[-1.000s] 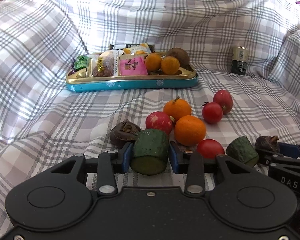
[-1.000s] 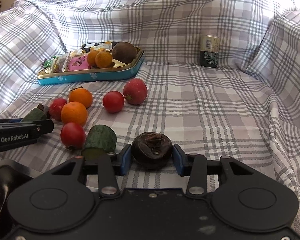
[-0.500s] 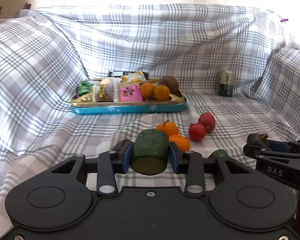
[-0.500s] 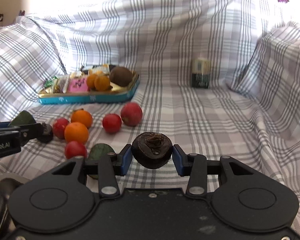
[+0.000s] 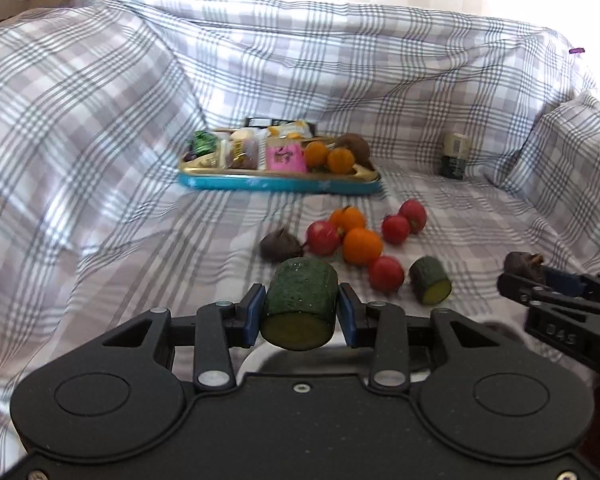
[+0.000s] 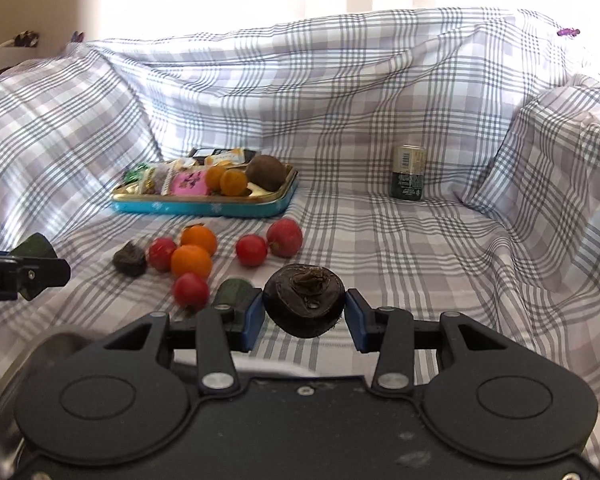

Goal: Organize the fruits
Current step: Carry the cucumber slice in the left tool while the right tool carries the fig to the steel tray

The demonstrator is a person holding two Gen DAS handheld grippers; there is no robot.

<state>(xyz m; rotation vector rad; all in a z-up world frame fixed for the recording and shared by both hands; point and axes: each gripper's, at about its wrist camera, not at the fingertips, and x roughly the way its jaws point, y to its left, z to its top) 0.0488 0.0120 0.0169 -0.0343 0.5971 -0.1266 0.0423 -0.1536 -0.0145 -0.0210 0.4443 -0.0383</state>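
The short, dark green cucumber chunk (image 5: 300,304) lay with its long axis running along the fingers, its pale cut face turned back toward the camera and its far end toward the teal-sided gold tray (image 5: 280,185). It hung clear of the grey-and-white plaid cloth (image 5: 100,216), pinched at its sides by the blue pads of the left gripper (image 5: 301,312), which stood partly spread to the chunk's width.

The round, dark brown fruit (image 6: 304,305) sat with its puckered stem end tipped upward and toward the camera. The right gripper (image 6: 305,316) clamped it from both sides, jaws narrowly apart, above the cloth.

On the cloth between grippers and tray lay loose red and orange fruits, a second cut cucumber piece (image 5: 430,285) with its cut face toward the viewer, and another dark brown fruit (image 5: 279,243).
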